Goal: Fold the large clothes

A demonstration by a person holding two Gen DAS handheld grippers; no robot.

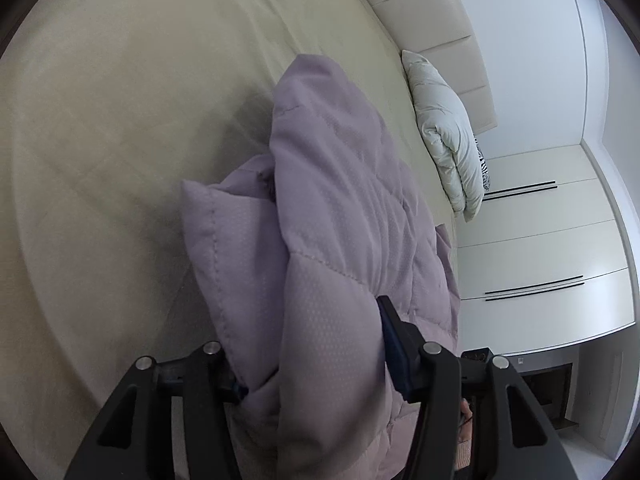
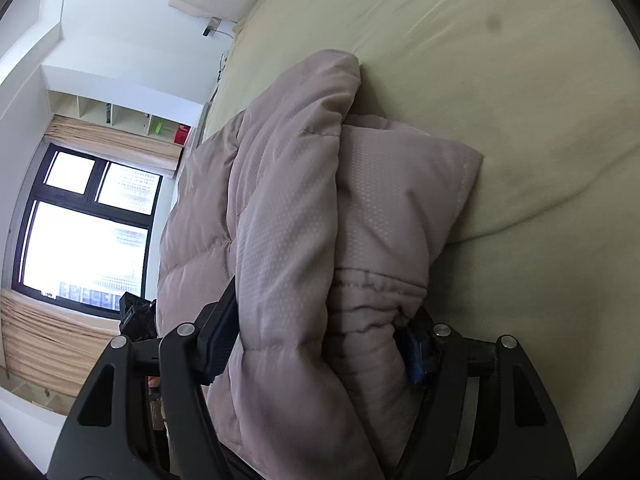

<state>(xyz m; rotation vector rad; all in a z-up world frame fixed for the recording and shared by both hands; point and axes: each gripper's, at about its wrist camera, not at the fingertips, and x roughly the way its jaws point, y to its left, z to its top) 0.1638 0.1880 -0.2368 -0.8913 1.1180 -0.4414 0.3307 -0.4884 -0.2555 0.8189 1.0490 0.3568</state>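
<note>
A pale lilac puffer jacket (image 1: 336, 208) is bunched into thick folds over the beige bed sheet (image 1: 120, 120). My left gripper (image 1: 316, 364) is shut on a thick fold of it, with fabric filling the space between the fingers. In the right wrist view the same jacket (image 2: 304, 208) looks pinkish-grey. My right gripper (image 2: 320, 344) is shut on another thick fold of it. Both grips hold the jacket's near edge, and its far end lies toward the bed. The fingertips are partly buried in the padding.
A folded white duvet (image 1: 444, 128) leans at the bed's far edge by the padded headboard (image 1: 432, 16). White drawers (image 1: 540, 240) stand beyond it. The right wrist view shows a window (image 2: 84, 232), wall shelves (image 2: 120, 116) and the bed sheet (image 2: 500, 80).
</note>
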